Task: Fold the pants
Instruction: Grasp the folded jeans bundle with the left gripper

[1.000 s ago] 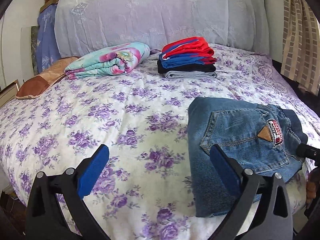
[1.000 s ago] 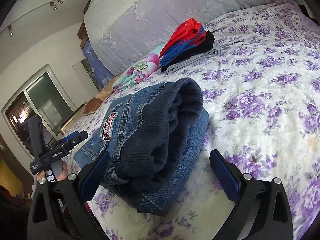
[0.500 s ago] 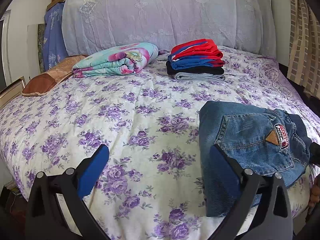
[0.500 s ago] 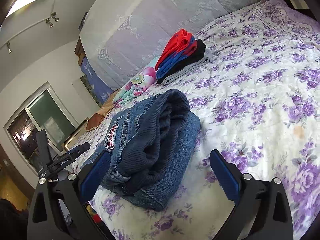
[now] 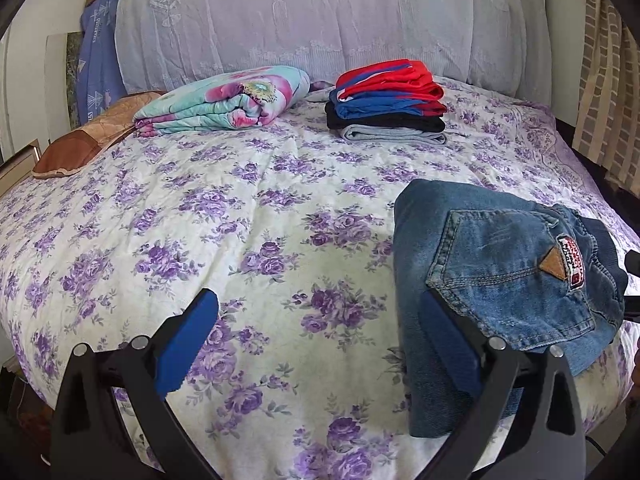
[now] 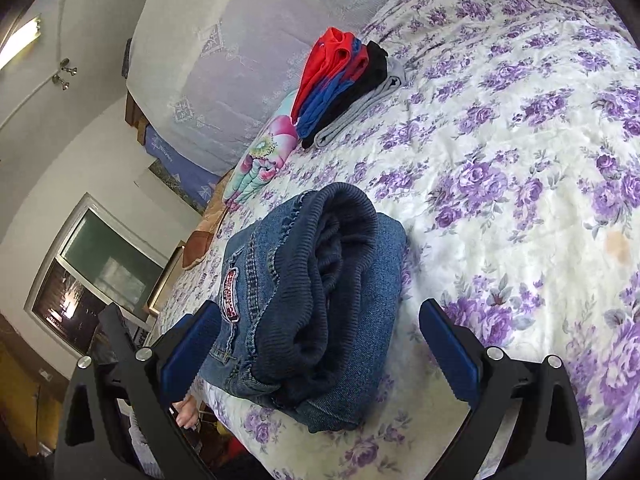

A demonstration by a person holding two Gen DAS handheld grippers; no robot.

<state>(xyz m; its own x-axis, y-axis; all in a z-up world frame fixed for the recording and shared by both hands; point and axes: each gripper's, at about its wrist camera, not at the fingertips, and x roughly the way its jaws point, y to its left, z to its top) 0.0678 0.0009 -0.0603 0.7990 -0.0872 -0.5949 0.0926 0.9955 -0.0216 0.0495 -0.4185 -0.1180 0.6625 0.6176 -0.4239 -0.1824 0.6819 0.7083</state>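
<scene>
The denim pants (image 5: 500, 280) sat folded in a compact bundle at the bed's (image 5: 240, 220) near edge; left gripper (image 5: 316, 344) and right gripper (image 6: 320, 352) both gaped, empty. Folding looked finished, stacking perhaps remained.

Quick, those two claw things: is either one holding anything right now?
Left gripper: open, holding nothing.
Right gripper: open, holding nothing; the folded jeans lie on the bed between its fingers.

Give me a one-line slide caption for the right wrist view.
Open right hand-held gripper poised over folded denim pants on a floral bedspread, clothes stack behind.
</scene>
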